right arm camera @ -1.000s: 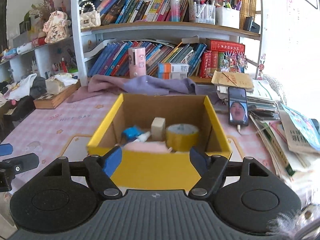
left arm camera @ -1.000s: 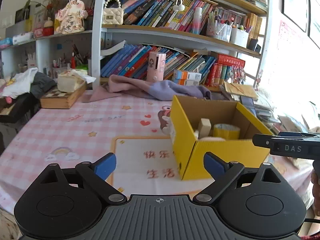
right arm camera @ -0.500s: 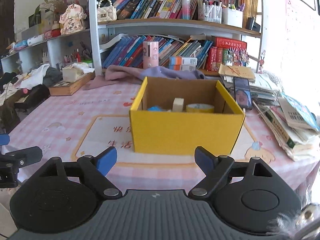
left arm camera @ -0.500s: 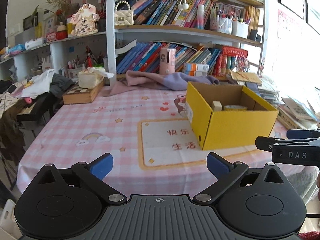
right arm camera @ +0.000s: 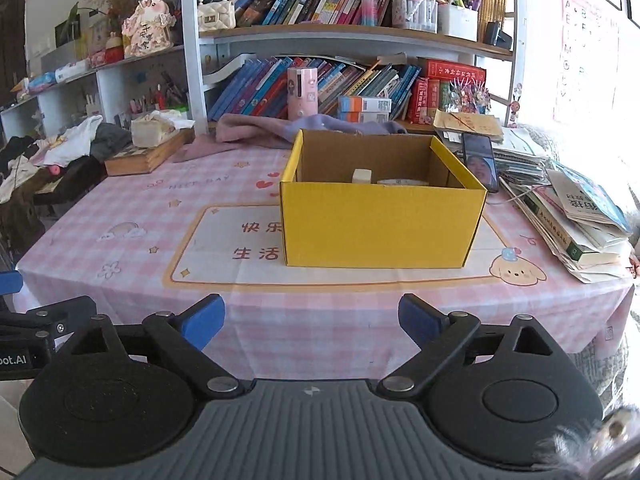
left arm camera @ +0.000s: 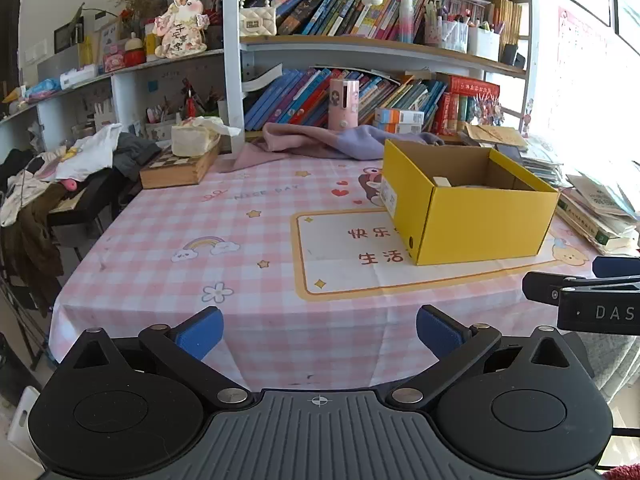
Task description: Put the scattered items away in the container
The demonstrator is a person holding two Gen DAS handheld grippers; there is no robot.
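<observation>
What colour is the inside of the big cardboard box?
Plain brown inside the yellow cardboard box; the right wrist view shows it best.

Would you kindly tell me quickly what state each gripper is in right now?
Left gripper: open, jaws wide apart, holding nothing.
Right gripper: open, jaws wide apart, holding nothing.

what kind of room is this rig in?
Likely a home study or a child's room: packed bookshelves behind a table with a pink cartoon tablecloth, clothes heaped at left, and pen holders on the shelf.
</observation>
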